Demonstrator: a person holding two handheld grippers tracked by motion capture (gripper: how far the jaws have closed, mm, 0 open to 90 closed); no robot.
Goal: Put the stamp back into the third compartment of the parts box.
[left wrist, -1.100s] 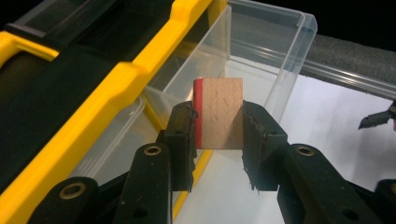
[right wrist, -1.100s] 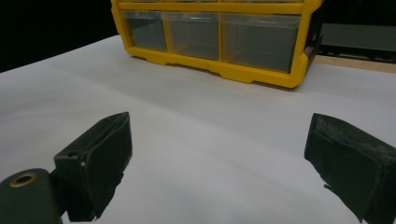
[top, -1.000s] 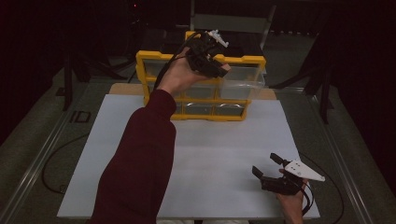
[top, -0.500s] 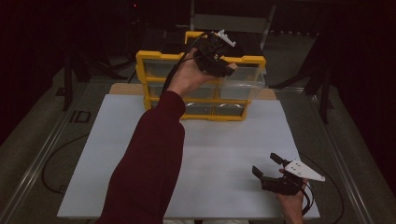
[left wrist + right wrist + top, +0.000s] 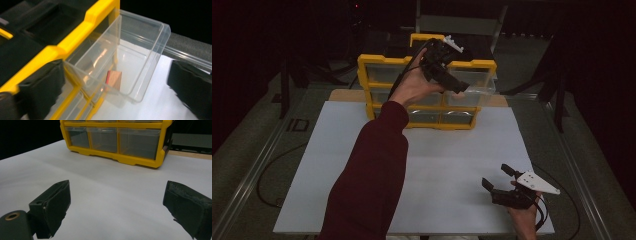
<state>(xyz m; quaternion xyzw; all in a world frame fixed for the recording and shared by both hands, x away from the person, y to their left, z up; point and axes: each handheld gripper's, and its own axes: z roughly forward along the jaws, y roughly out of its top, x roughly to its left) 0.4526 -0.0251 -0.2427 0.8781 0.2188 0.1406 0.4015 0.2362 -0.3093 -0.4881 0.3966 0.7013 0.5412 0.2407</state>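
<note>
High view: left tool (image 5: pixel 460 86) raised at the yellow drawer cabinet (image 5: pixel 377 90), 12 o'clock on the bench (image 5: pixel 452 165); right tool (image 5: pixel 501 184) idles released at 4 o'clock.

Left gripper view: jaws spread, gripping nothing, flanking the pulled-out clear drawer (image 5: pixel 140 60) (wooden block (image 5: pixel 113 80) inside).

Right gripper view: jaws apart, bench bare between.

The drawer cabinet (image 5: pixel 382 87) has a bright yellow frame, with clear, colourless plastic drawers; the pulled-out drawer (image 5: pixel 130 57) is see-through too. Inside it lies a small block (image 5: pixel 113 80), pale tan wood with a red edge. The table top (image 5: pixel 447 170) is plain white, without pattern. Both the left gripper (image 5: pixel 459 85) and the right gripper (image 5: pixel 497 180) are black, the right one topped by a light grey plate (image 5: pixel 538 182). The sleeve (image 5: pixel 372 170) is dark maroon. The surroundings are dark, almost black.
</note>
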